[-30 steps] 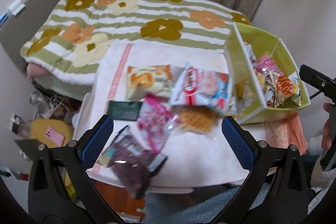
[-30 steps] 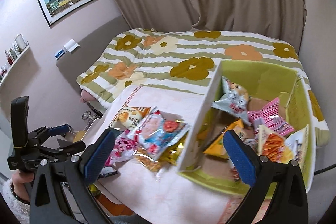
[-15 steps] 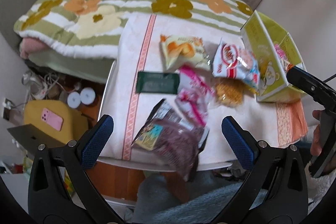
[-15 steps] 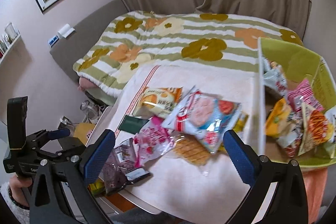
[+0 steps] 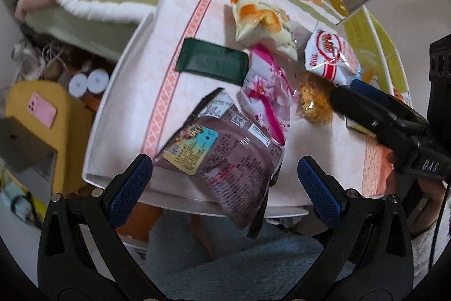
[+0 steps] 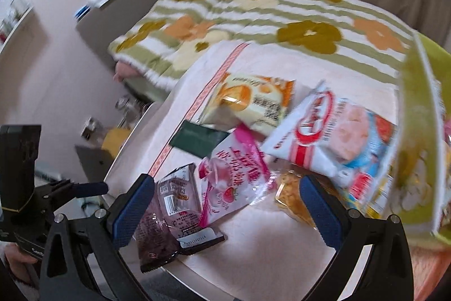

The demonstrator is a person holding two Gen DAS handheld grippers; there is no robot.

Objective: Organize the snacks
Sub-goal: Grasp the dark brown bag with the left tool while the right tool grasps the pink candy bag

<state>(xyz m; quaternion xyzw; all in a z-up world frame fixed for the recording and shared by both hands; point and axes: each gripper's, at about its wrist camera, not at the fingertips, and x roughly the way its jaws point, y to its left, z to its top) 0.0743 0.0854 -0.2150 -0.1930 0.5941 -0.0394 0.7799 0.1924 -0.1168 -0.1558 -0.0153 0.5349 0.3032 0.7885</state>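
Note:
Several snack packs lie on a pink-clothed table (image 5: 135, 92). A dark purple pack (image 5: 225, 157) overhangs the near edge, also in the right wrist view (image 6: 166, 216). A pink strawberry pack (image 5: 267, 98) (image 6: 231, 177), a dark green packet (image 5: 211, 61) (image 6: 197, 140), a yellow bun pack (image 5: 259, 21) (image 6: 251, 103), a red-and-white pack (image 5: 329, 58) (image 6: 335, 143) and a clear golden pack (image 5: 313, 103) (image 6: 296, 202) lie around it. My left gripper (image 5: 225, 185) is open just before the purple pack. My right gripper (image 6: 228, 208) is open above the packs.
A green box (image 6: 420, 148) with snacks stands at the table's right; it also shows in the left wrist view (image 5: 375, 47). A bed with a flowered blanket (image 6: 253, 19) lies behind. A yellow stool with a pink phone (image 5: 42, 109) stands left of the table.
Both grippers have moved down and closer to the loose packs; the left one now hovers at the purple pack on the near edge. The packs have not moved.

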